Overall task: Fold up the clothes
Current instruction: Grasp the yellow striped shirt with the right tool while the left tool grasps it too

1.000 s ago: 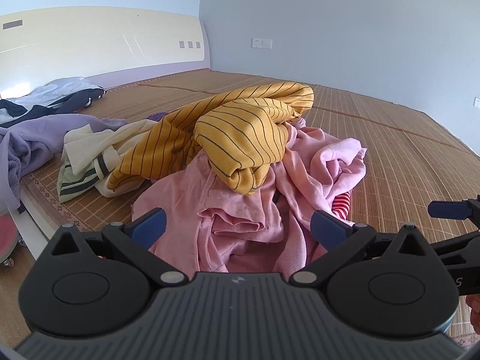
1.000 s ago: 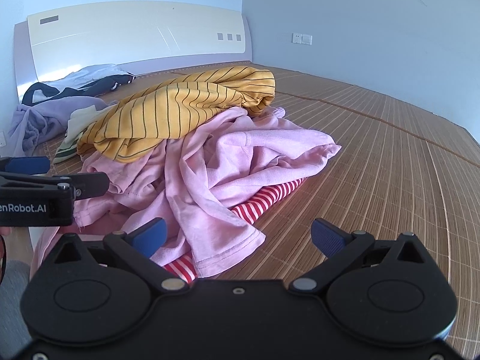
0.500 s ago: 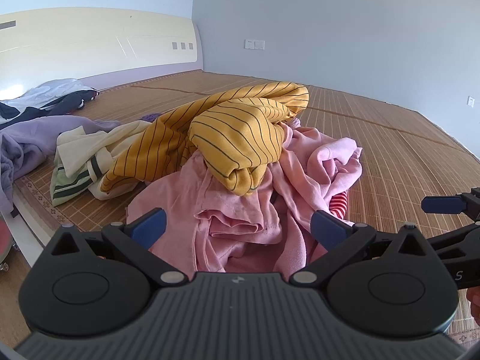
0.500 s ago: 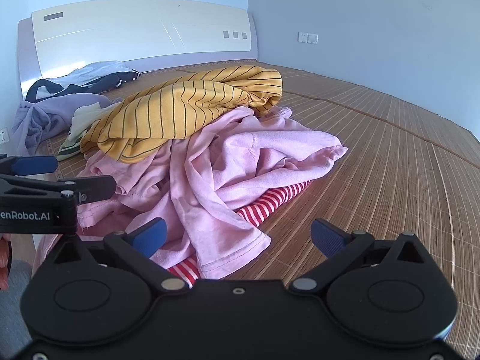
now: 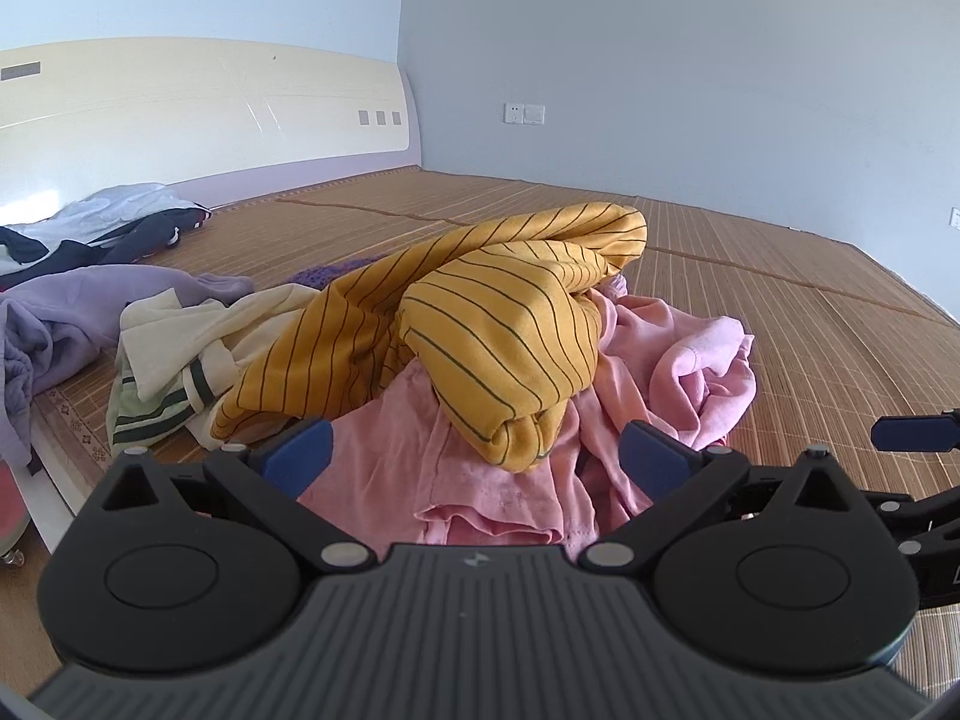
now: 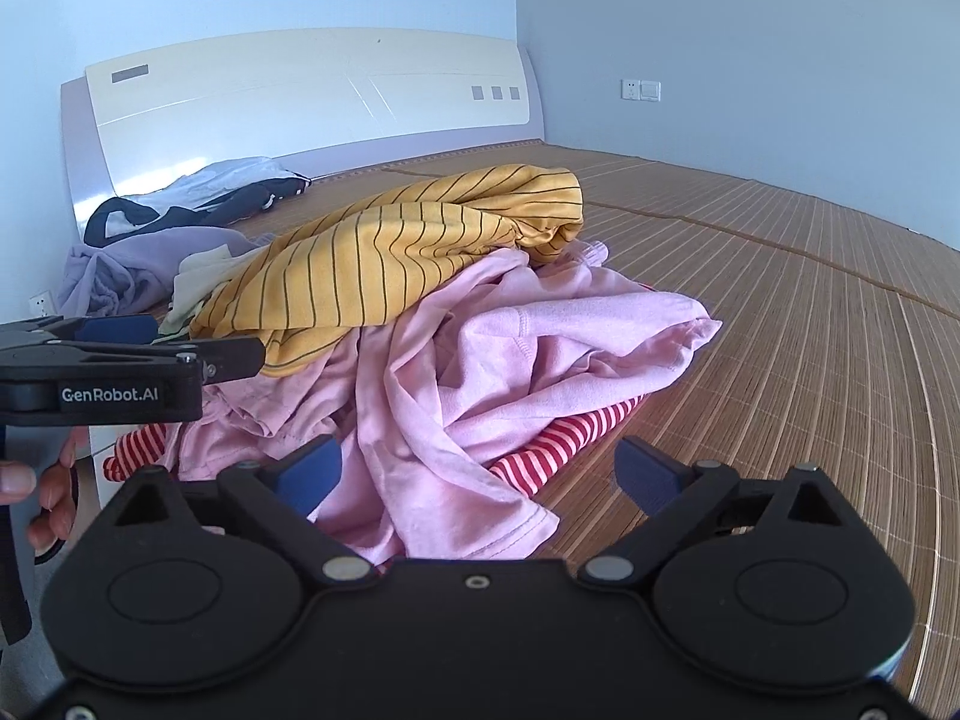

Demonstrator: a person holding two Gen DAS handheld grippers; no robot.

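Both hand-held grippers are spread wide and grasp nothing: the left hand-held gripper [image 5: 474, 459] hangs over the near side of the clothes heap with its two blue-tipped fingers apart above pink cloth, and the right hand-held gripper [image 6: 480, 474] hangs just beside it over the heap's near right edge, its fingers equally spread. Each shows at the edge of the other's view. The heap lies on a bed covered by a bamboo mat [image 6: 780, 312], near the edge closest to the cameras. One yellow striped garment [image 5: 498, 324] lies crumpled on top; beneath it lie one darker pink garment [image 5: 390, 468] and one paler pink garment [image 6: 540, 348], with one red-and-white striped garment [image 6: 564, 444] peeking from under them. Left of the heap lie one cream garment with dark bands [image 5: 174, 360] and one lilac garment [image 5: 66, 312]; farther back, by the cream headboard [image 5: 198, 114], one white and dark bundle [image 5: 102, 228] lies. A person's fingers [image 6: 42, 498] show at the left edge of the right view.
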